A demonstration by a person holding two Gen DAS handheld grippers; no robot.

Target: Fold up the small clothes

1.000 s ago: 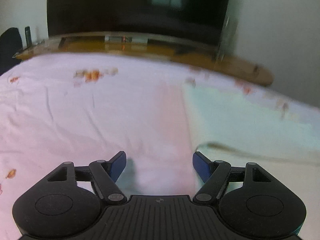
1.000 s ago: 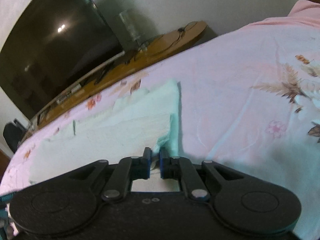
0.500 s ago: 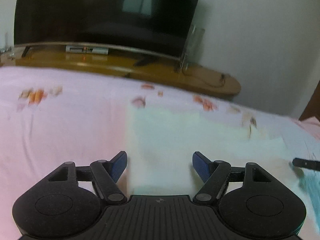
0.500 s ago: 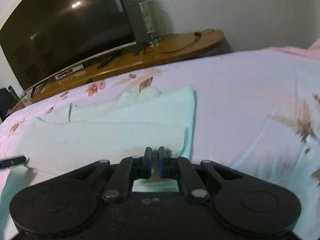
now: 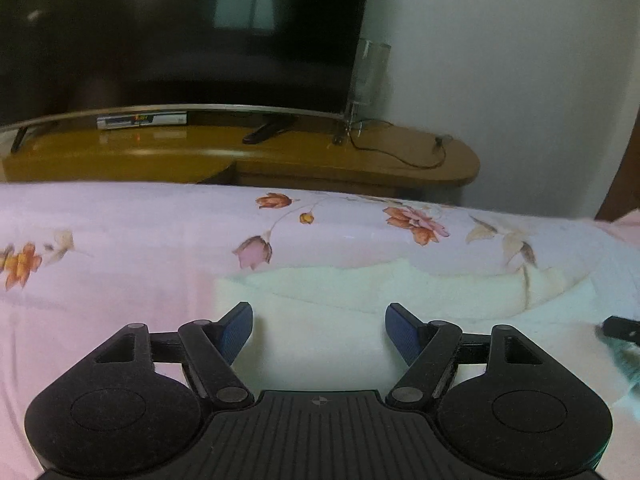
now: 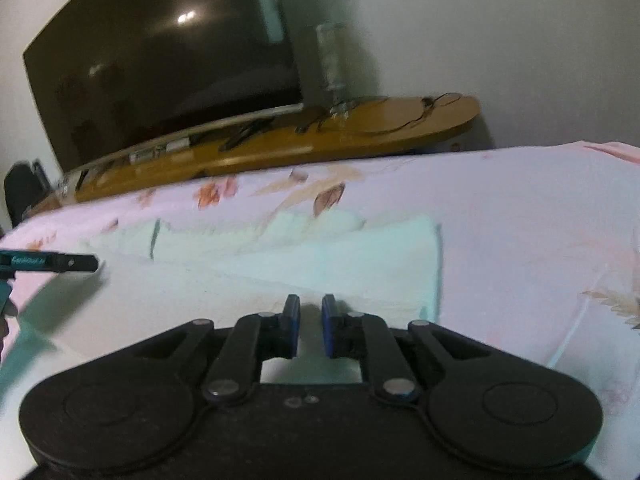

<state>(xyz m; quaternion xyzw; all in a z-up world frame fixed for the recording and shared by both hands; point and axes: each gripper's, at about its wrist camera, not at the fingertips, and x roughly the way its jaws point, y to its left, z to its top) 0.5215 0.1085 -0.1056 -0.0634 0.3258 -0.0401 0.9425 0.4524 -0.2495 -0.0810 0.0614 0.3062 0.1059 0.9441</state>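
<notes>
Item: one pale mint garment [image 5: 360, 292], small, soft knit, lay spread flat on a pink floral bedsheet [image 5: 120, 240], its far edge rumpled into low ridges and its right edge running straight in the right wrist view [image 6: 400, 256]. Left gripper [image 5: 319, 328] hovered over the near left part of the cloth with blue pads [image 5: 236, 330] standing well apart and nothing between them; the cloth showed through the gap. Right gripper [image 6: 311, 326] sat at the near right part of the garment with its blue fingers [image 6: 329, 324] drawn nearly together, a narrow slit left between; whether a fold of the fabric was pinched there could not be told, since the cloth under the tips was hidden by the fingers themselves. Each gripper's tip showed at the edge of the other's view. Background: dark television [image 5: 180, 28], wooden stand [image 5: 280, 152] with cable, clear glass holder [image 5: 370, 72] at the wall. Step judged in hand: taking hold of the near edge, one corner each side, ahead of a fold. Next move would call for the left pads to descend onto the near left corner and close on a single layer, then both hands to lift evenly and carry the edge toward the far side, keeping the cloth taut enough not to bunch.
</notes>
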